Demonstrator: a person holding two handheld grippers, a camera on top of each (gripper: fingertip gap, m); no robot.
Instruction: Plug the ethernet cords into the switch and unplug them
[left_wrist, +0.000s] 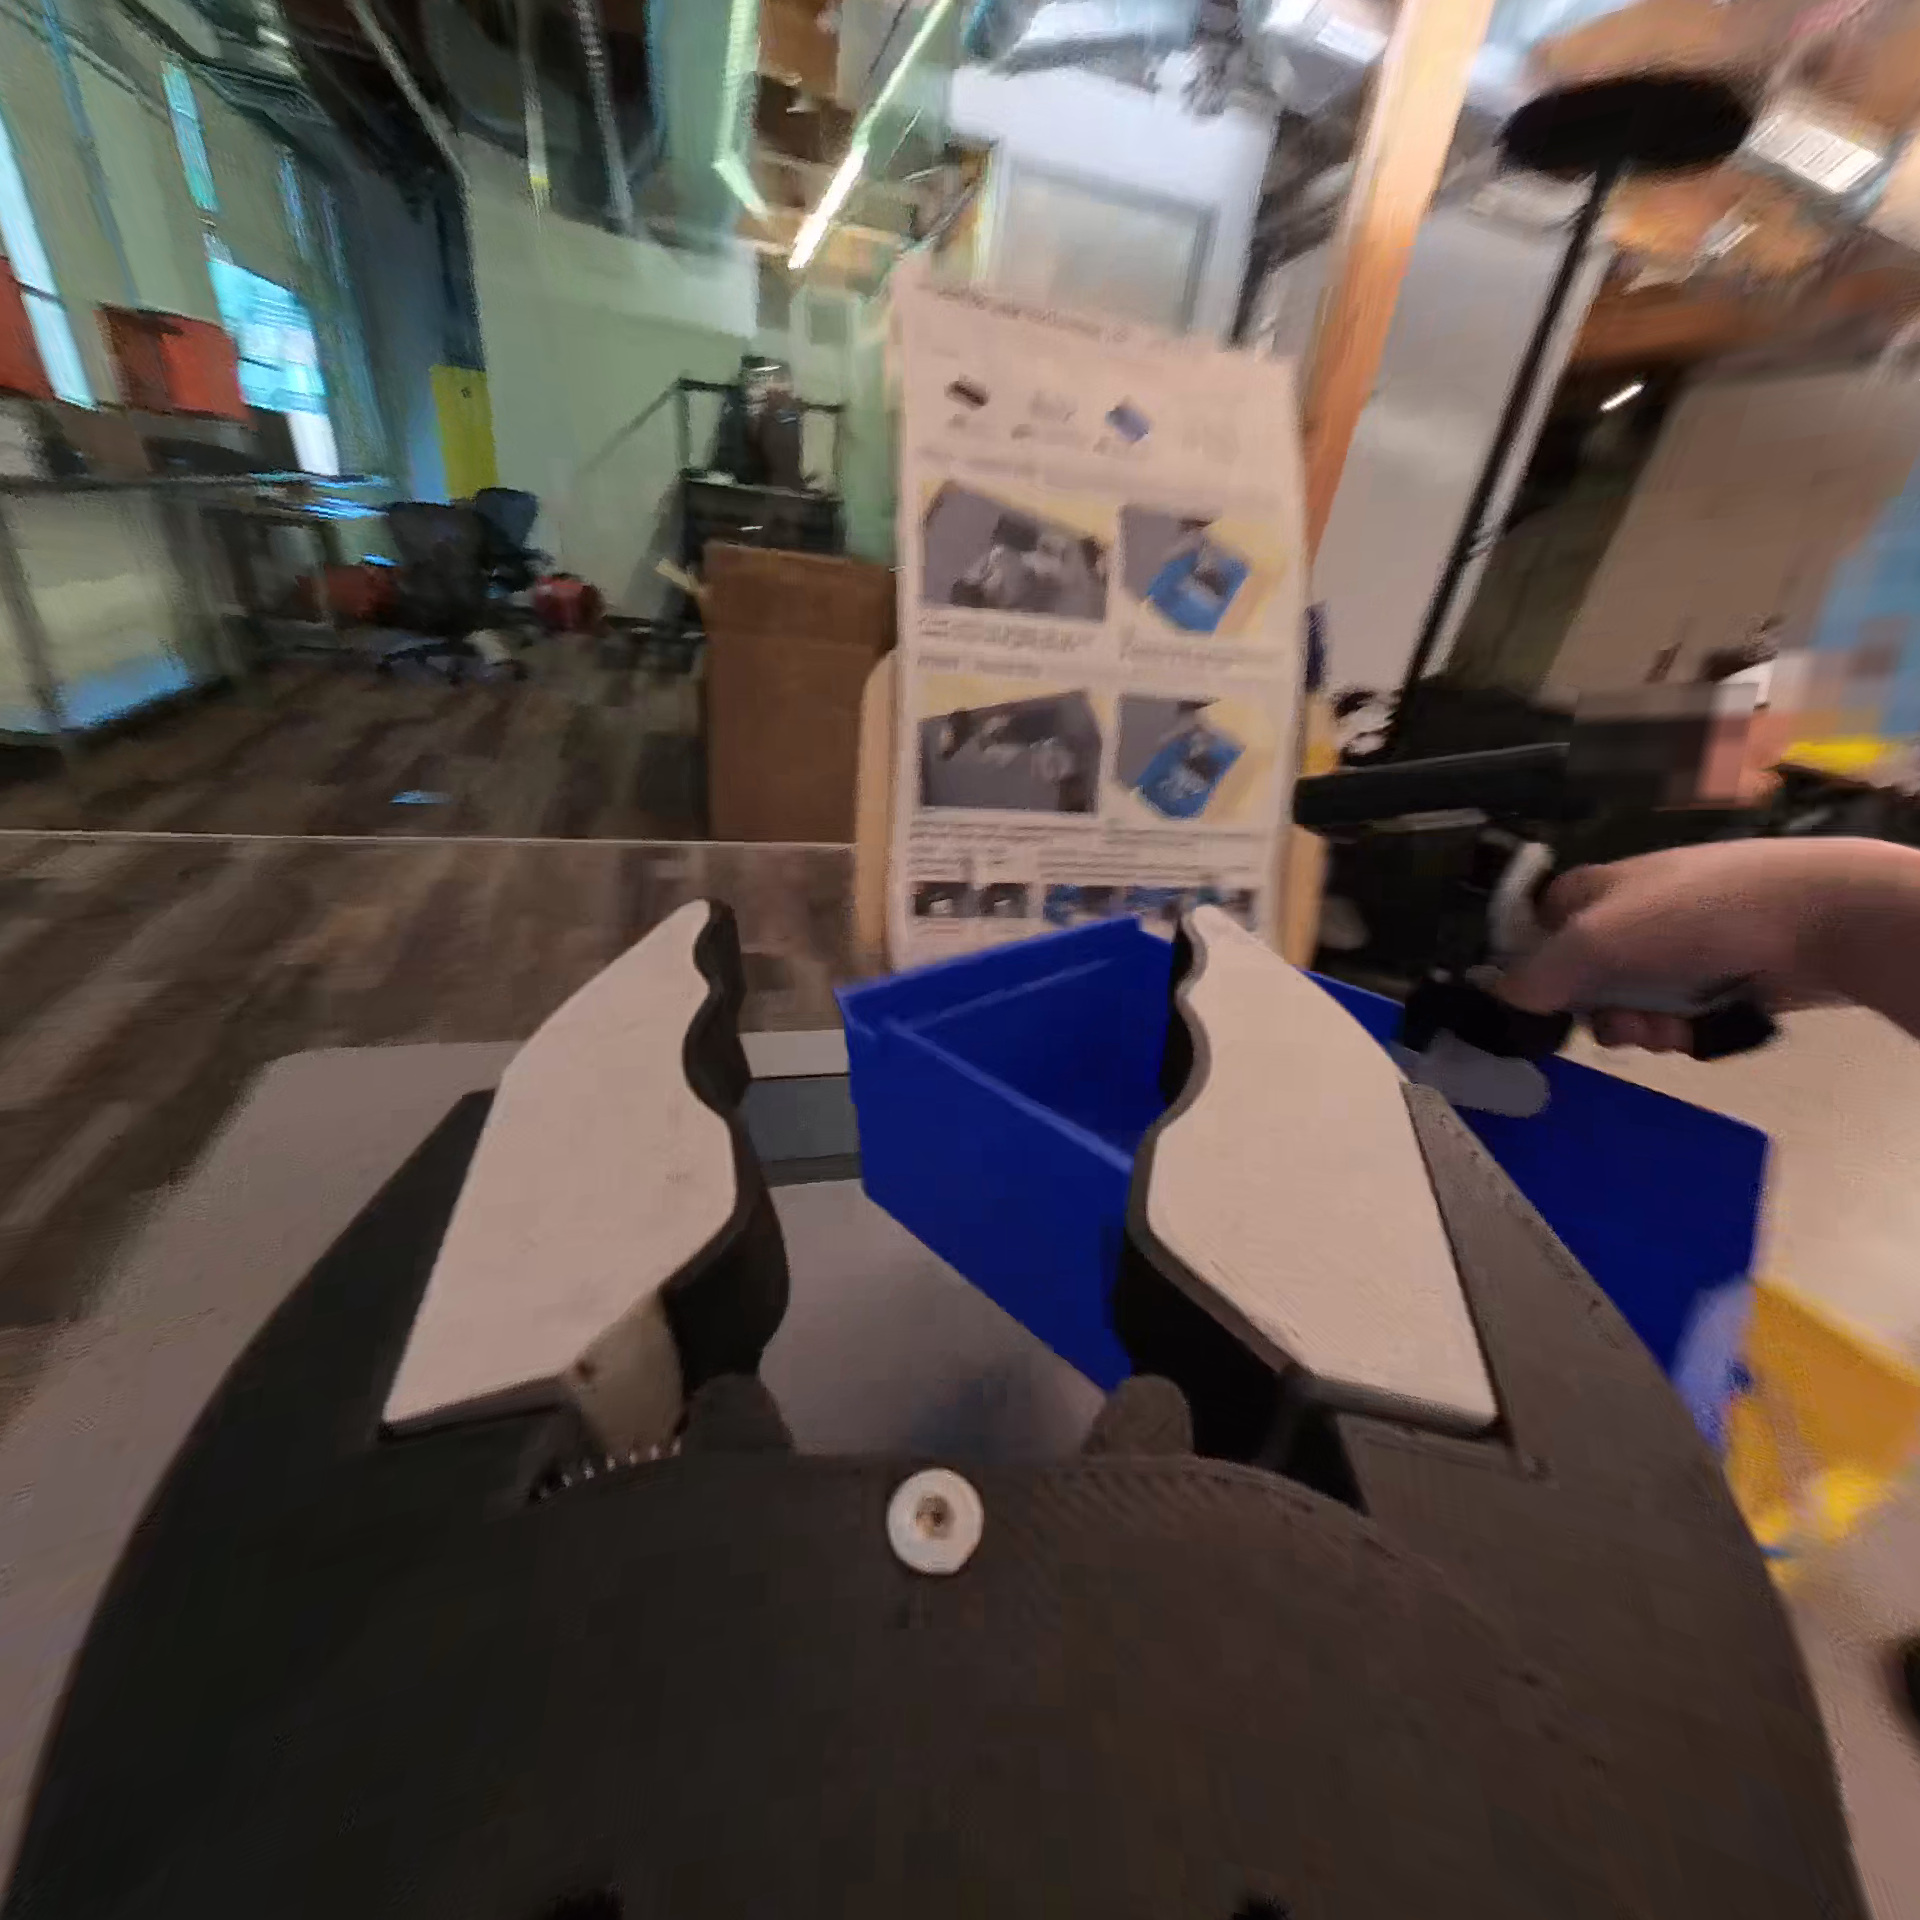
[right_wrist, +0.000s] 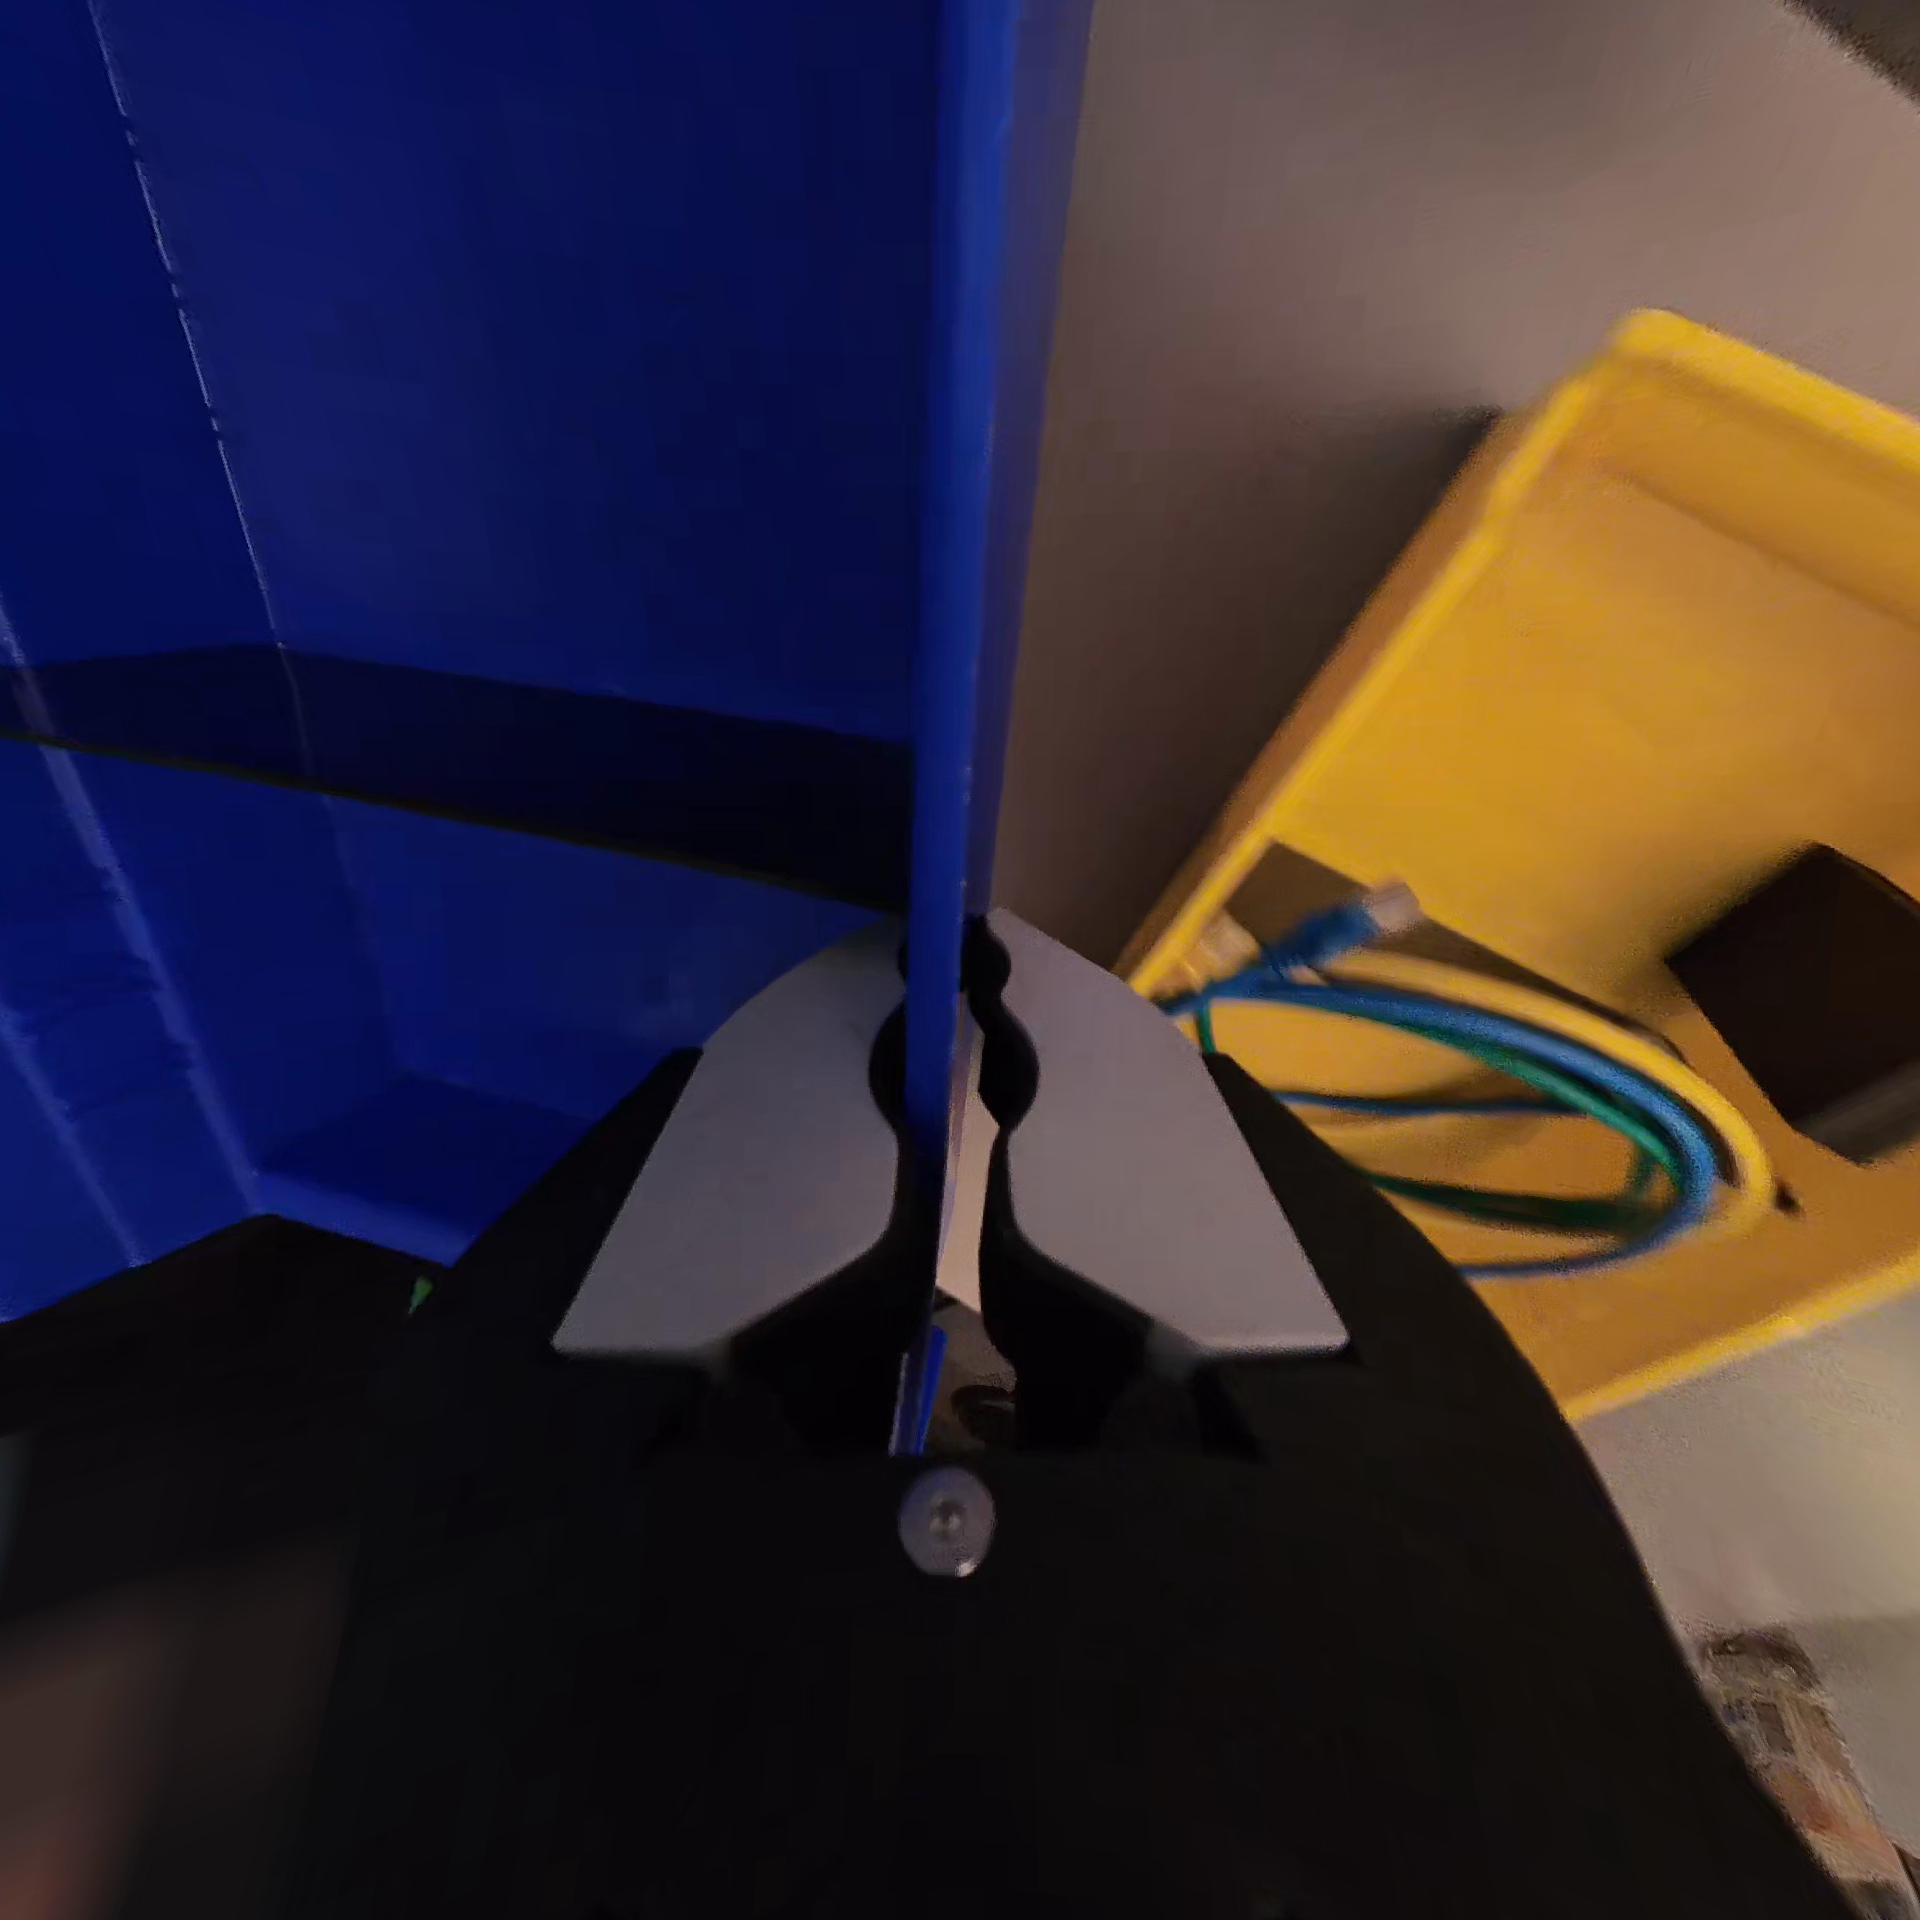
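Observation:
My right gripper (right_wrist: 940, 940) is shut on the thin side wall of a blue bin (right_wrist: 966, 520), one finger inside and one outside. Beside it a yellow bin (right_wrist: 1558, 665) holds coiled blue and green ethernet cords (right_wrist: 1455, 1049) with a clear plug end, and a black box (right_wrist: 1808, 987) that may be the switch. My left gripper (left_wrist: 951, 925) is open and empty, held above the grey table in front of the blue bin (left_wrist: 997, 1132). In the left wrist view the right gripper (left_wrist: 1475, 1029), held by a hand, sits at the blue bin's far rim.
An instruction sheet (left_wrist: 1091, 623) stands upright behind the blue bin. The yellow bin's corner (left_wrist: 1818, 1403) shows at the right. A black stand with a round top (left_wrist: 1538, 416) rises behind. The grey table (left_wrist: 312, 1195) lies under my left gripper. Tip to tip, the grippers are about 30 cm apart.

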